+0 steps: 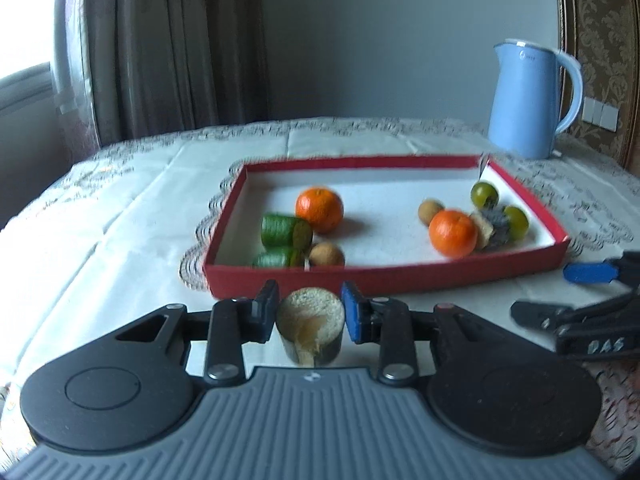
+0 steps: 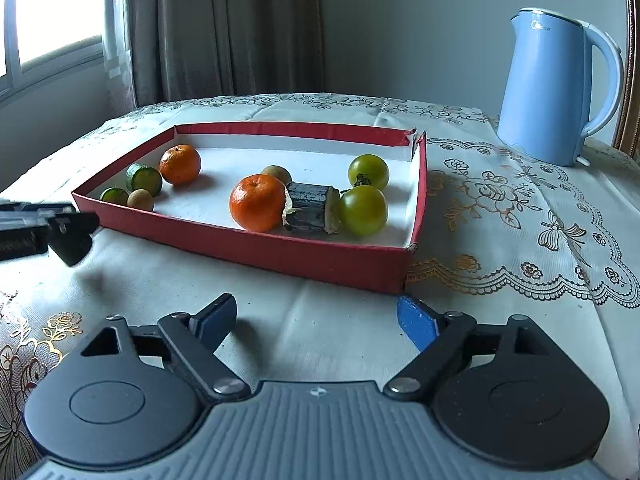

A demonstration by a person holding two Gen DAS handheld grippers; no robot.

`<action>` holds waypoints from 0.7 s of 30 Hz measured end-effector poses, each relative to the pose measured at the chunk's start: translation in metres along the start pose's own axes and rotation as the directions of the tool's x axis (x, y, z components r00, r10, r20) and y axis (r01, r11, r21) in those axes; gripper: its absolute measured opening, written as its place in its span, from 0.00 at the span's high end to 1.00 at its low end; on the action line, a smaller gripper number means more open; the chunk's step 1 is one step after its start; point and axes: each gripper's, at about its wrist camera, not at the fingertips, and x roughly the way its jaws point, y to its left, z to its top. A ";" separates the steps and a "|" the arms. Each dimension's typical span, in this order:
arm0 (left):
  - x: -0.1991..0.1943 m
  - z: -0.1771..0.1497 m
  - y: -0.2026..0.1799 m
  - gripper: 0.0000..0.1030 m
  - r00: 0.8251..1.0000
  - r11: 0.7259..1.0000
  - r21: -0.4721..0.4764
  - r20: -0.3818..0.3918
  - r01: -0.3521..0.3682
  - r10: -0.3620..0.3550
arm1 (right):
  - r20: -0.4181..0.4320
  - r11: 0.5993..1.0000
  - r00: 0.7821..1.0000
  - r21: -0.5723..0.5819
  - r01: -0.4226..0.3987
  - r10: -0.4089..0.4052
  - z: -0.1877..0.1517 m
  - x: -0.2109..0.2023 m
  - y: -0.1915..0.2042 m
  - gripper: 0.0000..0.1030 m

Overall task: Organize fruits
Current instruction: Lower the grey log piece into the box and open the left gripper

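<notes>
My left gripper (image 1: 310,317) pinches what looks like a sugarcane piece (image 1: 311,323); right gripper (image 2: 316,320) spread. Clipping the red box (image 1: 384,278) wall could knock it loose.

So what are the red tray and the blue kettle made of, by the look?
Red tray: seemingly cardboard, matte red outside and white inside, with a torn, folded far corner. Blue kettle: smooth, faintly glossy shell, probably plastic, though painted metal can't be ruled out.

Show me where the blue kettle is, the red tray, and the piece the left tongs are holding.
Blue kettle (image 2: 548,92), right wrist view, on its body.
Red tray (image 2: 256,250), right wrist view, on its near wall.
Sugarcane piece (image 1: 310,314), left wrist view, on its cut end.
</notes>
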 end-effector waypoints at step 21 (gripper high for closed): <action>0.078 0.057 -0.040 0.70 1.000 0.996 0.084 0.012 -0.002 0.001 | -0.008 1.000 1.000 -0.011 -0.003 0.003 -0.001 0.001 0.003 0.10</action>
